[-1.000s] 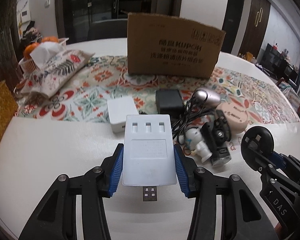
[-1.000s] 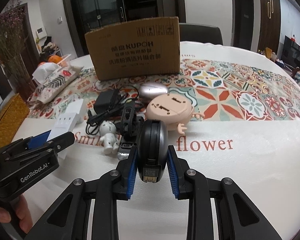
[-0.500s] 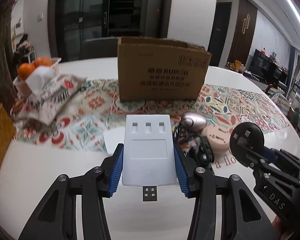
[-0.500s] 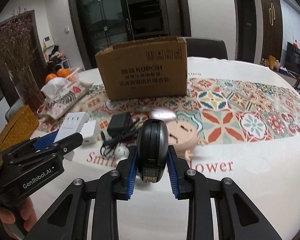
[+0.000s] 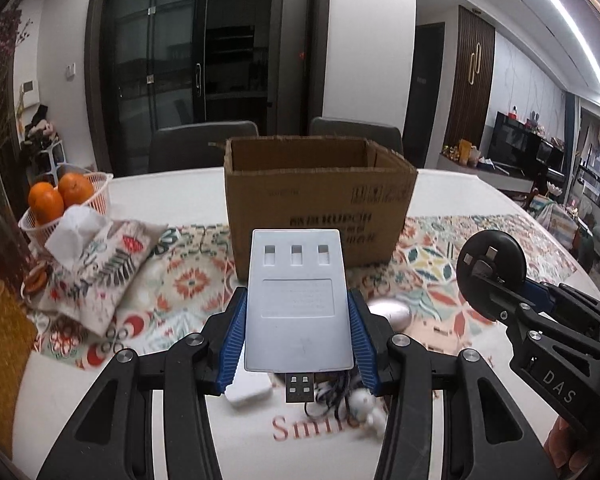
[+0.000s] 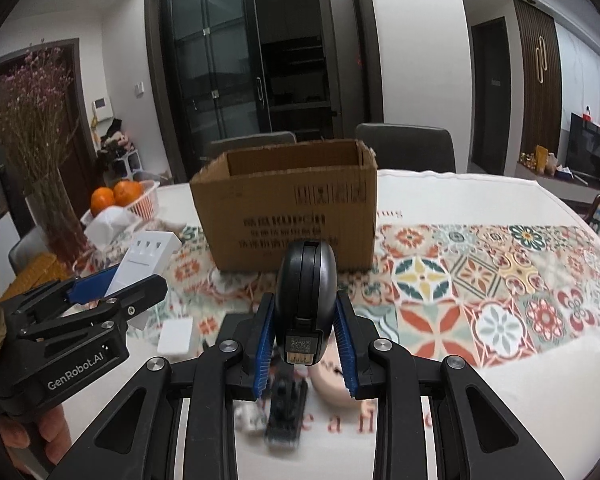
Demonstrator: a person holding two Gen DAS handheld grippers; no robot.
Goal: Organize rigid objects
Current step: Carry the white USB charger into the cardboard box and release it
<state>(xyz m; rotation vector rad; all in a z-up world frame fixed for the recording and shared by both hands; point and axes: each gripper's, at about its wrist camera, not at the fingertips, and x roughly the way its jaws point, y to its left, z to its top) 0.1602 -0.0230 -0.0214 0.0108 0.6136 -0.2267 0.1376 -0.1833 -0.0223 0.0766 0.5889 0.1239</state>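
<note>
My left gripper (image 5: 297,338) is shut on a flat white USB hub (image 5: 297,300), held above the table with its plug toward the camera. In the right wrist view that hub (image 6: 146,258) shows at the left in the same gripper (image 6: 112,292). My right gripper (image 6: 305,334) is shut on a round black device (image 6: 306,292) with a USB end; it appears as a black disc (image 5: 490,266) in the left wrist view. An open brown cardboard box (image 5: 320,204) (image 6: 288,208) stands straight ahead on the patterned runner.
Below the grippers lie a small white charger (image 6: 176,336), a silver oval (image 5: 390,314), a pink round case (image 6: 332,382), a small white figurine (image 5: 366,406) and black cables. A tissue pouch (image 5: 100,264) and an orange basket (image 5: 66,200) sit left. Dried flowers (image 6: 32,120) stand far left.
Both grippers rose from the table with their objects still gripped. The box top opening came into view and the loose items dropped low in the frames.
</note>
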